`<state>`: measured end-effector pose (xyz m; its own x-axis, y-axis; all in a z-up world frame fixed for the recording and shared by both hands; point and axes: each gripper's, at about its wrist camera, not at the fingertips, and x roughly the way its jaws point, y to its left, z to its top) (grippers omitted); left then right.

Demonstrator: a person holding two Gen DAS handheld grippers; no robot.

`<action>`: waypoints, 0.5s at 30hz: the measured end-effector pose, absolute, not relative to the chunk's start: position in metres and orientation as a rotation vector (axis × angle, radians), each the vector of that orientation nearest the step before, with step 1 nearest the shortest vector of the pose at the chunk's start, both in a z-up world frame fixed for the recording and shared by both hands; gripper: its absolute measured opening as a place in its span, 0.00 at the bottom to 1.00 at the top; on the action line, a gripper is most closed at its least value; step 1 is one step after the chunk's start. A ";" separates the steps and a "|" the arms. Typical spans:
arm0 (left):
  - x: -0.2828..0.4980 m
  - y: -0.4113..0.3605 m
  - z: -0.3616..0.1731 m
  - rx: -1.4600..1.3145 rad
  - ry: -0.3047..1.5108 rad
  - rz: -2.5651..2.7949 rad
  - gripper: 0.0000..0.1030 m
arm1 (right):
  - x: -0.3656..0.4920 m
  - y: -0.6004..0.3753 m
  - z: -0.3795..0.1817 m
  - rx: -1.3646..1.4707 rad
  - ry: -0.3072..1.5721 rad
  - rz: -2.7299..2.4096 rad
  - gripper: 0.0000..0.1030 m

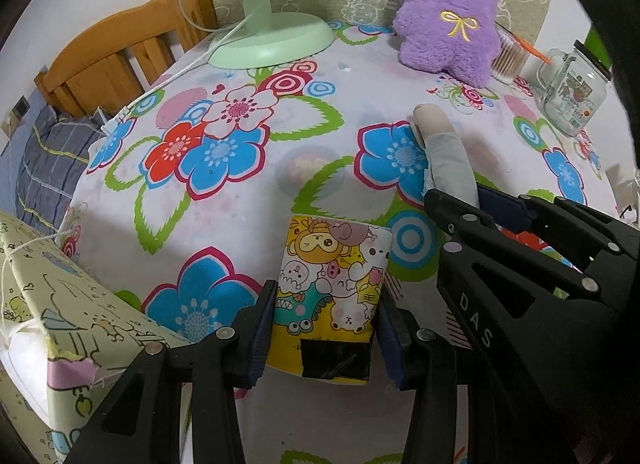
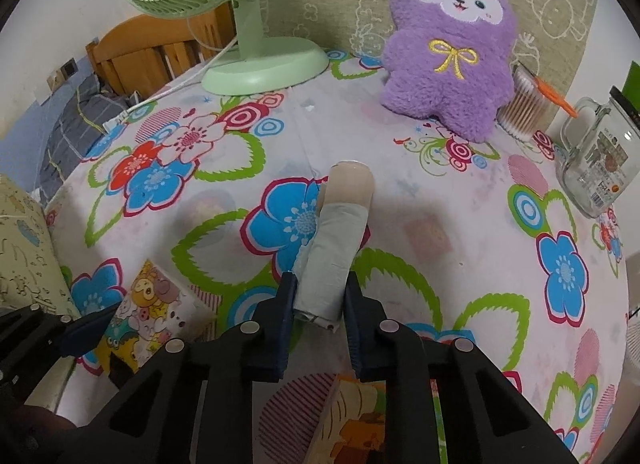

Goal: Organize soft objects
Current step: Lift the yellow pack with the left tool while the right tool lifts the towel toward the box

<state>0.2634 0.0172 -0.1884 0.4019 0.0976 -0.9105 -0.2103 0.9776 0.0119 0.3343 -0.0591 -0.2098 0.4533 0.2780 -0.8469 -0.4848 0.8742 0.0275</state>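
My left gripper [image 1: 326, 316]: fingers narrowed onto the cartoon-print pouch [image 1: 332, 288], pads pressing both its sides, at the near edge of the flowered tablecloth [image 1: 240, 199].
My right gripper [image 2: 318, 306]: fingers drawn narrow, clamped on the near end of a grey-and-beige rolled cloth [image 2: 340, 232], which lies right of the pouch, far end on the tablecloth.
Green fan [image 1: 276, 43]: far left of the tablecloth.
Purple plush [image 2: 452, 47]: upright at the far edge, right of the fan.
Cotton-swab tub [image 2: 520, 111]: touching the plush's right side.
Glass jar [image 2: 600, 159]: far right.
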 end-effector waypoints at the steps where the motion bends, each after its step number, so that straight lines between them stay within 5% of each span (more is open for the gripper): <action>1: 0.262 0.017 -0.187 -0.111 1.138 0.193 0.45 | 0.333 -0.060 -0.208 -0.229 0.991 0.478 0.24; 15: 0.234 0.004 -0.148 -0.094 1.056 0.158 0.45 | 0.300 -0.076 -0.160 -0.212 0.887 0.460 0.24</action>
<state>0.2341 0.0038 -0.1477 0.4829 0.0842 -0.8716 -0.1742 0.9847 -0.0014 0.2999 -0.0761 -0.1600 0.5431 0.2980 -0.7850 -0.4699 0.8826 0.0099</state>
